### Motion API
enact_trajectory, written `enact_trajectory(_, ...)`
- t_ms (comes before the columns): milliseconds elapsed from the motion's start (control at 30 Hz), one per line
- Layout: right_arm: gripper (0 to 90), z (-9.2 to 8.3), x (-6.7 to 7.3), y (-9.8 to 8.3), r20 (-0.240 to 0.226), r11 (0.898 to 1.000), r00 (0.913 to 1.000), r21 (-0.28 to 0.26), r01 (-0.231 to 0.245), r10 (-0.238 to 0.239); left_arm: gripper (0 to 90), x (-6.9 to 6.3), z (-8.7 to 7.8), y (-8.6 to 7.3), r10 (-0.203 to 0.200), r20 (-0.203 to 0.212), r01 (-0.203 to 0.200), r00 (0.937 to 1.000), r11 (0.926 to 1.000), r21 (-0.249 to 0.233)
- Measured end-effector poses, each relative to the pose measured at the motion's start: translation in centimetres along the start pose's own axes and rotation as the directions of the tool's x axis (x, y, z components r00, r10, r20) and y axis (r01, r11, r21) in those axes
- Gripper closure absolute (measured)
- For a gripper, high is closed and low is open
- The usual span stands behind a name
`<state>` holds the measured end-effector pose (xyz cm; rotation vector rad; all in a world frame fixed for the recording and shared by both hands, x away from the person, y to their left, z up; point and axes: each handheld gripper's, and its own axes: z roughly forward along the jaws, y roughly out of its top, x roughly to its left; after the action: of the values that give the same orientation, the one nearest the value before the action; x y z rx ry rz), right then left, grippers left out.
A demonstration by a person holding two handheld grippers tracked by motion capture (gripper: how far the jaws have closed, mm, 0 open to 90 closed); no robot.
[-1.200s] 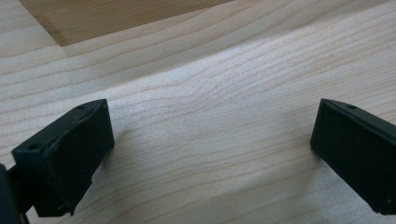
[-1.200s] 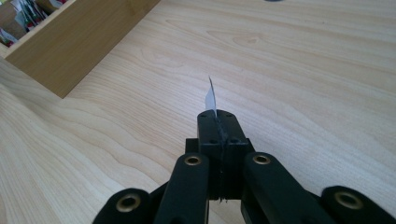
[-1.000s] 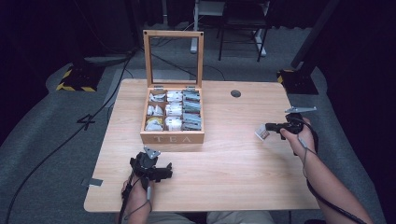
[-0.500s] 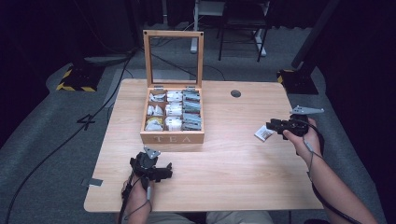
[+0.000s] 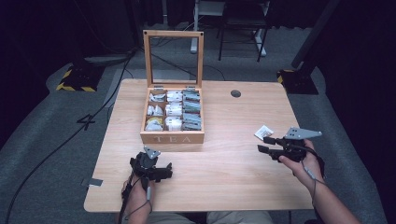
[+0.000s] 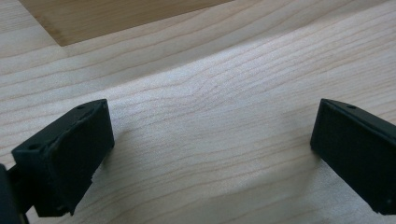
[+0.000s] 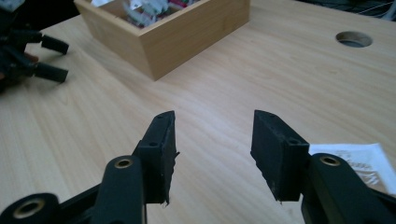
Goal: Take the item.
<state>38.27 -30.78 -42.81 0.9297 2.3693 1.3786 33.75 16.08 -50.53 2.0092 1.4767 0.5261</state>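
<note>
White paper marks the tea bag packet lying flat on the wooden surface, just beside our right gripper and past its tips on the far side; in the right gripper view the packet shows behind the right-hand jaw, apart from both pads. That gripper's jaws have just been opening and stand spread with nothing between them, only bare wood in the gap. Ahead of it and well apart across the surface sits the wooden tea box, its glass-paned lid upright and its compartments filled with tea bags; the same box shows up and to the left of the jaws in the right gripper view. Our left gripper rests low near the front edge, just short of the box, jaws spread wide over bare wood.
</note>
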Motion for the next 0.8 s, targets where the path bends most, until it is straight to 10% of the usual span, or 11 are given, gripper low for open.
enact_trajectory(400, 48.9, 2.2, 2.4, -3.6, -0.002, 0.999, 0.9987, -0.021, -0.05, 0.05, 0.0, 0.0, 0.0, 0.0, 0.0, -0.002, 0.0, 1.0, 1.0, 0.0)
enact_trajectory(800, 47.6, 3.7, 3.0, -5.6, 0.013, 0.995, 0.9997, 0.101, 0.018, -0.019, 0.0, 0.0, 0.0, 0.0, 0.0, 0.0, 0.0, 1.0, 1.0, 0.0)
